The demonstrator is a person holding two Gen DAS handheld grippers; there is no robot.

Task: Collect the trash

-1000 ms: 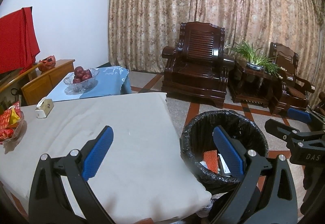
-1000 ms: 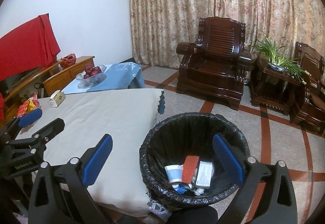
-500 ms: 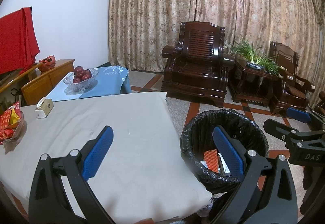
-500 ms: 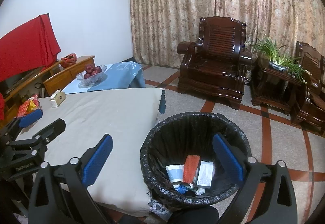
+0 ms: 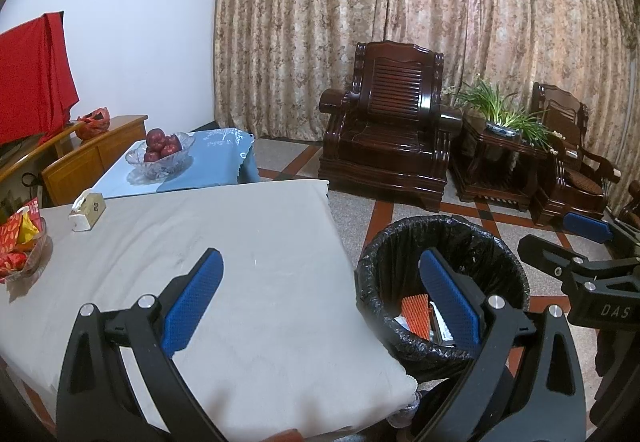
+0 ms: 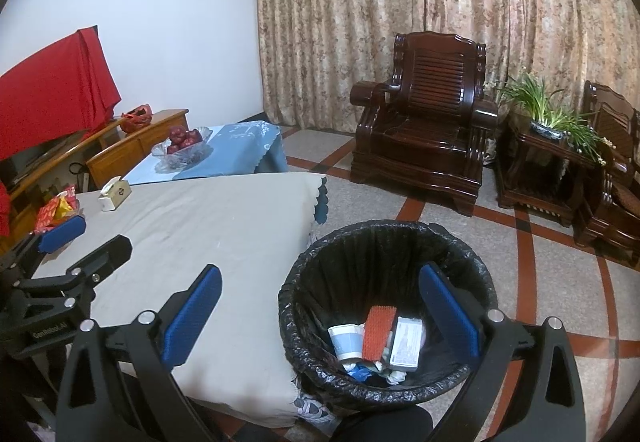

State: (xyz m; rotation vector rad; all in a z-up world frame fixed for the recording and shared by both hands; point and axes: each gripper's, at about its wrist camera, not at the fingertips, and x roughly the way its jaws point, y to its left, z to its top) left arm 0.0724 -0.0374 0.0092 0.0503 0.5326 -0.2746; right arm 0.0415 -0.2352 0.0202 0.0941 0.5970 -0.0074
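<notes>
Next to the table's corner, on the speckled floor, sits the trash bin [image 6: 384,314], round and lined with a crinkly, glossy black bag. Down inside we've got a flat red textured strip [image 6: 378,334] with its long axis running roughly toward the armchair, a white-and-blue paper cup [image 6: 346,341] on its side just left of it, and a small white carton [image 6: 405,342] just right, lying pretty much parallel to the strip. There's some crumpled stuff under them that we can't make out.

Our right gripper [image 6: 320,316] hangs over the bin with its blue ribbed pads spread wide, nothing between them. Our left gripper [image 5: 320,300] is spread wide and empty too, straddling the table corner and the bin's rim.

The table [image 5: 248,266] wears a smooth beige cloth. At its far edge sit a small tissue box [image 5: 87,210] and a glass bowl of red wrappers [image 5: 20,246].
</notes>
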